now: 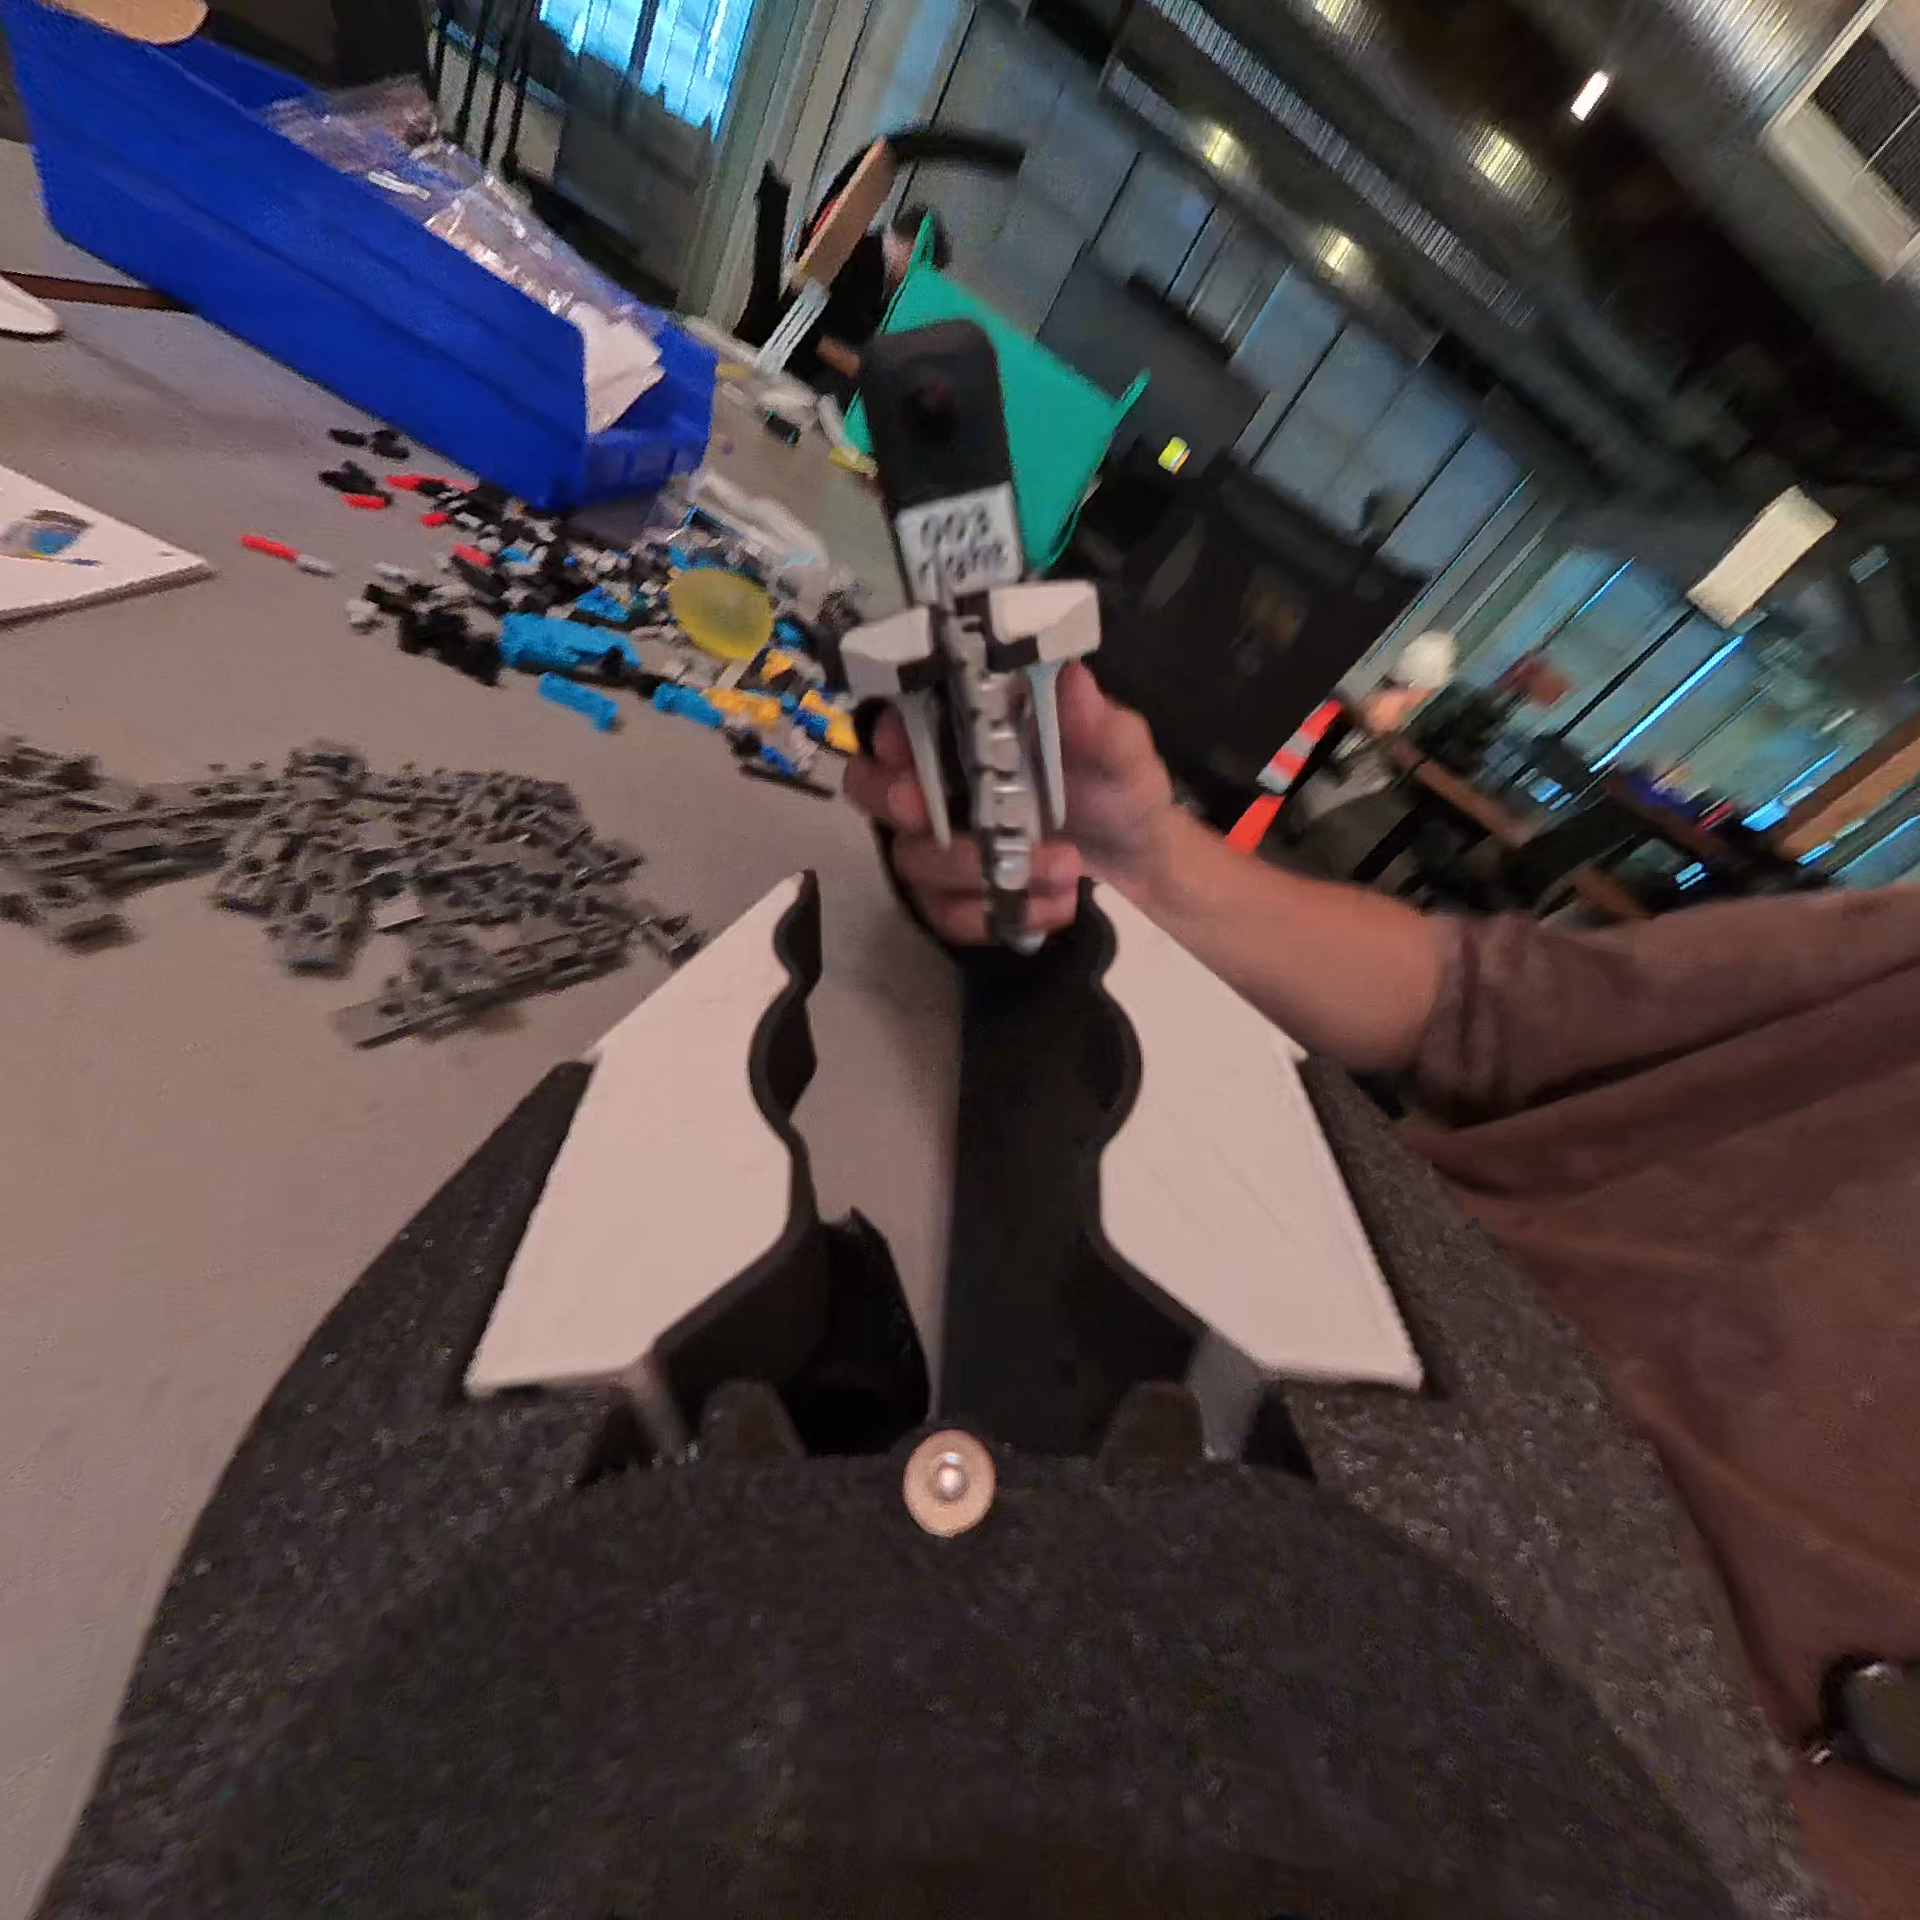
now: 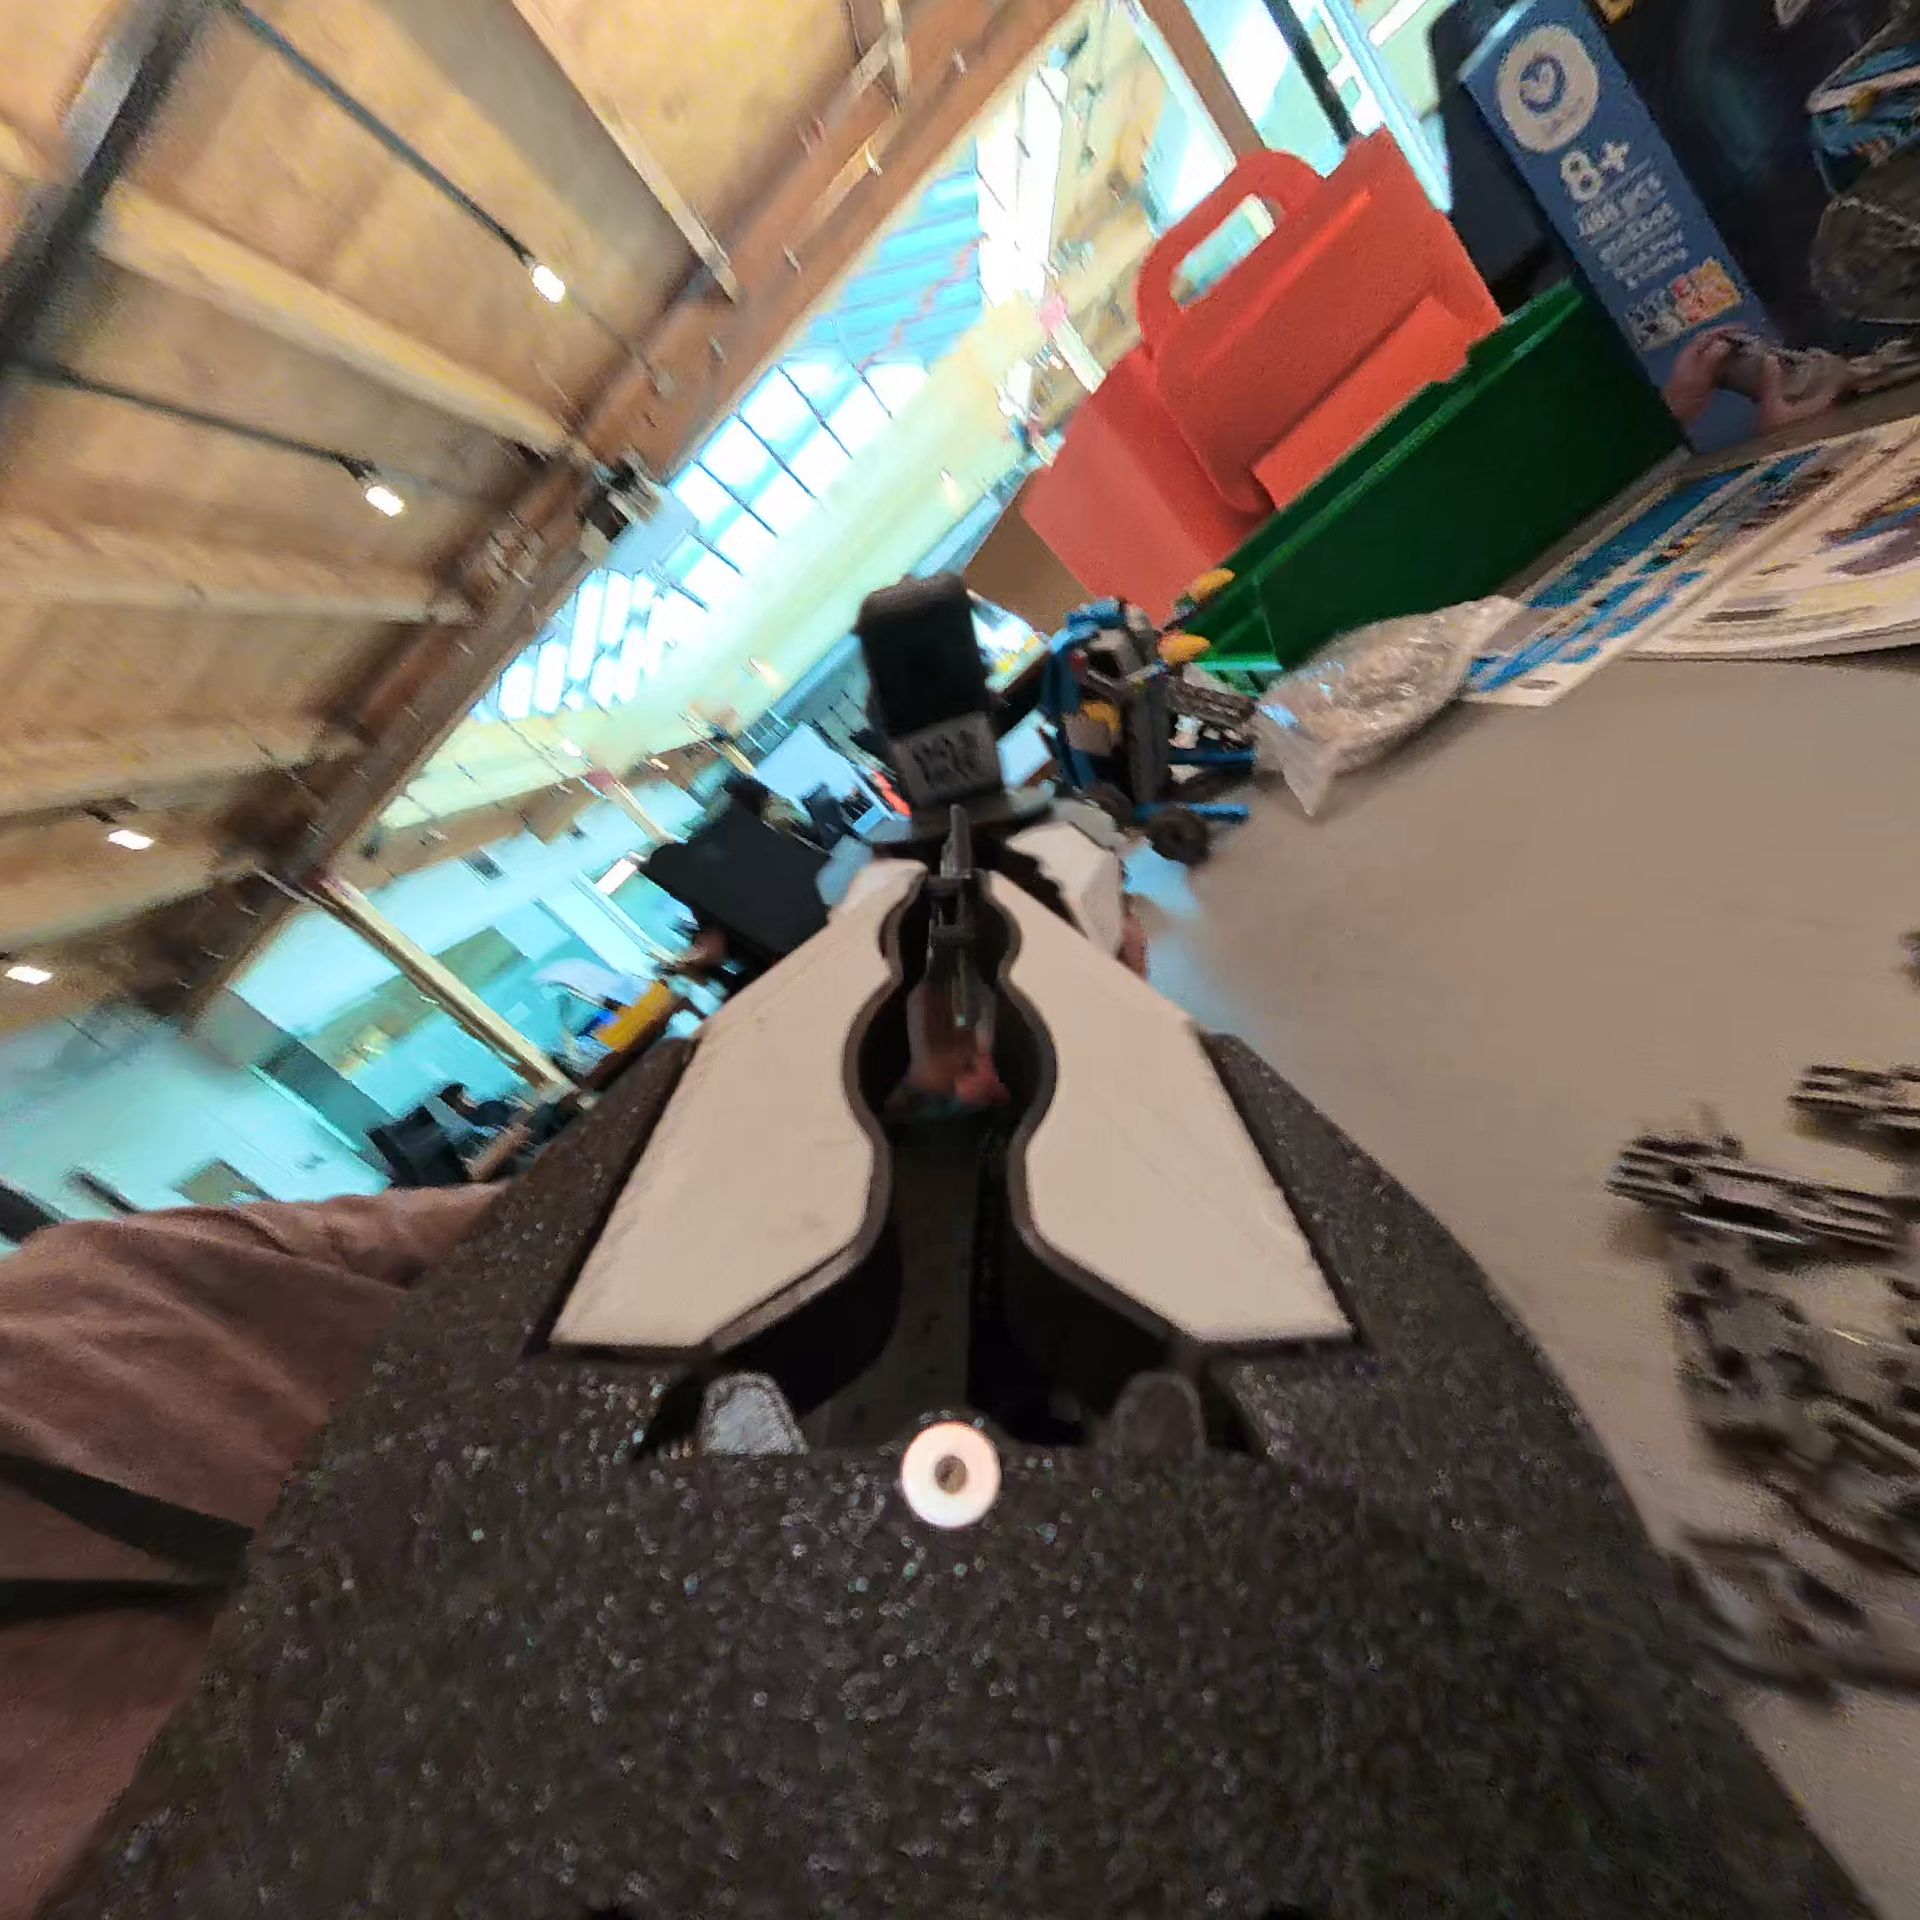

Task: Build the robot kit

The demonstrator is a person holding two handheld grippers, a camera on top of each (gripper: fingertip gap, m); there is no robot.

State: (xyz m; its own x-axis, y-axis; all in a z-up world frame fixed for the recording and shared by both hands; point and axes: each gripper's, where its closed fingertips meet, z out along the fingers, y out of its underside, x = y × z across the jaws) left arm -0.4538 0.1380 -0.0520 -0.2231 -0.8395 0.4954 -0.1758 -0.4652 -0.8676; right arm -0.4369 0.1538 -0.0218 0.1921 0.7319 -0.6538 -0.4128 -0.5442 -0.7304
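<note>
Grey table (image 1: 208, 1195) strewn with building bricks (image 1: 343, 883); left gripper (image 1: 951, 914) spread and empty, right gripper (image 2: 951, 894) clamped on a grey brick strip (image 1: 992, 758), tips meeting.

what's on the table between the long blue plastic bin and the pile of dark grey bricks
In the left wrist view, a scatter of blue, black, red and yellow bricks lies between the long blue plastic bin and the pile of dark grey bricks.

Brick pile (image 1: 312, 883) lies on table (image 1: 208, 1195), before bin (image 1: 343, 270).
</note>
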